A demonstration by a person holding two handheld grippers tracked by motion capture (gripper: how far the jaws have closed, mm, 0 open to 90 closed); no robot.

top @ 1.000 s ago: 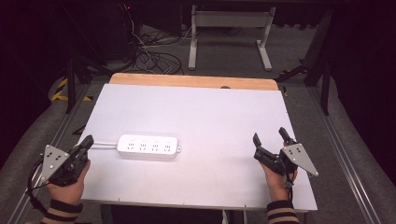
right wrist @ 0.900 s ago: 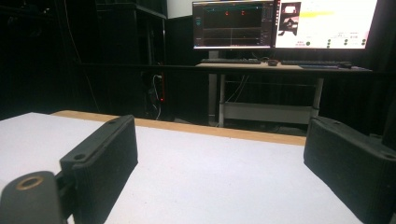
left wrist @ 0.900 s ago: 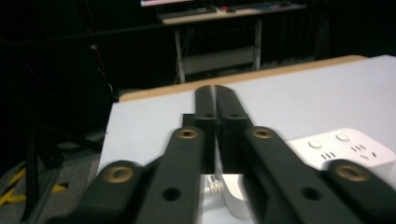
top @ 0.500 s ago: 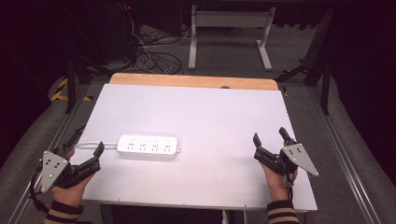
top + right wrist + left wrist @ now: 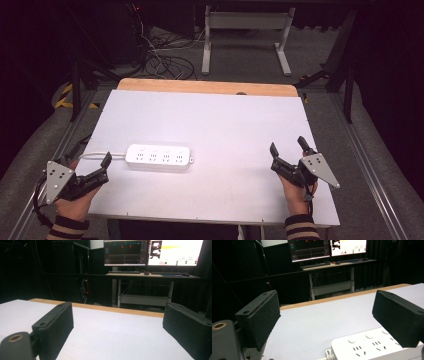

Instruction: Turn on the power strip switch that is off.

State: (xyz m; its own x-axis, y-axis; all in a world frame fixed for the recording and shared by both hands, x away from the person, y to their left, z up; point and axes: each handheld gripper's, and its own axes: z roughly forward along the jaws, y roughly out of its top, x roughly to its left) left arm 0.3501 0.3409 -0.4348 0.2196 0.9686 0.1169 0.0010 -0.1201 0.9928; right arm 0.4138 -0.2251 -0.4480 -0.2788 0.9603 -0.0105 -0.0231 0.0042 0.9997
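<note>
L gripper (image 5: 92, 167) sits at the table's 7-8 o'clock corner, held in the person's L hand (image 5: 70, 202). Its jaws have just been opening and now stand wide apart w/ nothing between the pads; in the left gripper view the power strip (image 5: 377, 346) lies just past the tips, toward 4-5 o'clock of that frame, not touched. From the high view the gripper points at abt 2 o'clock, toward the strip's cable end.

R gripper (image 5: 288, 155) is at the table's 4-5 o'clock edge in the R hand (image 5: 296, 192), jaws also spread wide and empty; the right gripper view has bare white tabletop (image 5: 120, 335) between the pads. It's well apart from the strip.

Power strip (image 5: 159, 157) lies flat on the white table (image 5: 210, 115), left of centre, roughly 8 o'clock from the middle, long side running 9-to-3, sockets up. Its thin white cord (image 5: 102, 155) trails off toward 9 o'clock, near the L gripper's tip.

Progress, as I read it: v. early. Nothing gripped or lifted, strip resting untouched, both hands parked at the near edge. L side looks readied for a grab on the strip or cord. Approach, grasp and whatever handling follows are all left to do. Beyond the far wooden edge (image 5: 210, 87) are floor cables and a desk frame.
</note>
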